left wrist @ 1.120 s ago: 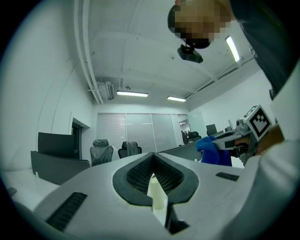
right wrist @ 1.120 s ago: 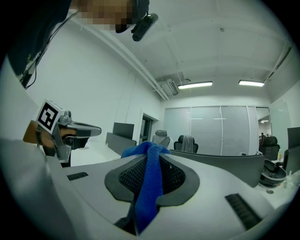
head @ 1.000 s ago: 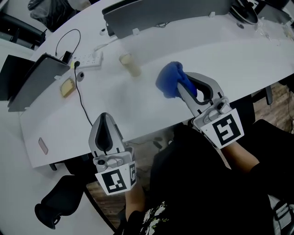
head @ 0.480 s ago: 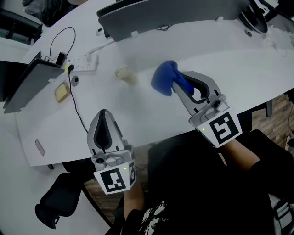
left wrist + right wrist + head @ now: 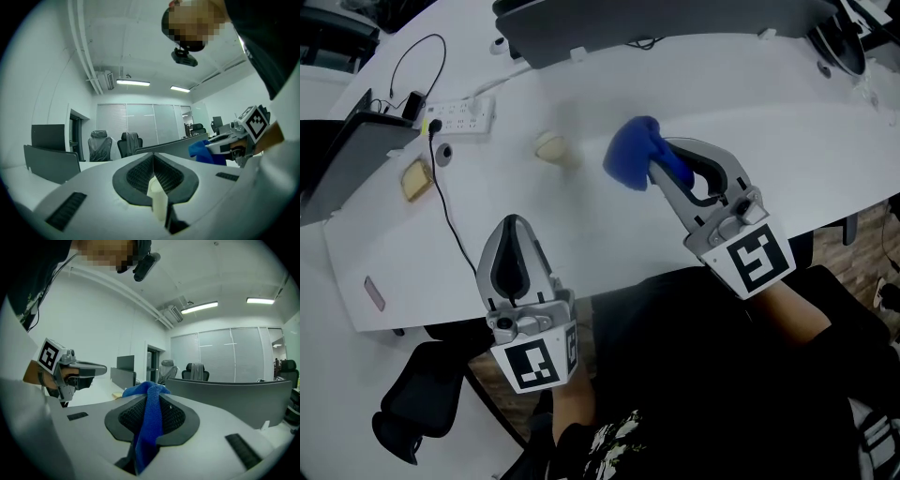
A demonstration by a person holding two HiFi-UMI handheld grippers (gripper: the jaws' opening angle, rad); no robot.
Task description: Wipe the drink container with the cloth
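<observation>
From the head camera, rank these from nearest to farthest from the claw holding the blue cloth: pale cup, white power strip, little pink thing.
1. Pale cup, just left of the right gripper.
2. White power strip, farther left, toward the back.
3. Pink thing, far left, by the near edge.

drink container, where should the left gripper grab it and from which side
The drink container stands upright and alone, so probably grip low on its round wall, coming from the near side, where the left gripper faces it. That leaves the top free for the cloth.
</observation>
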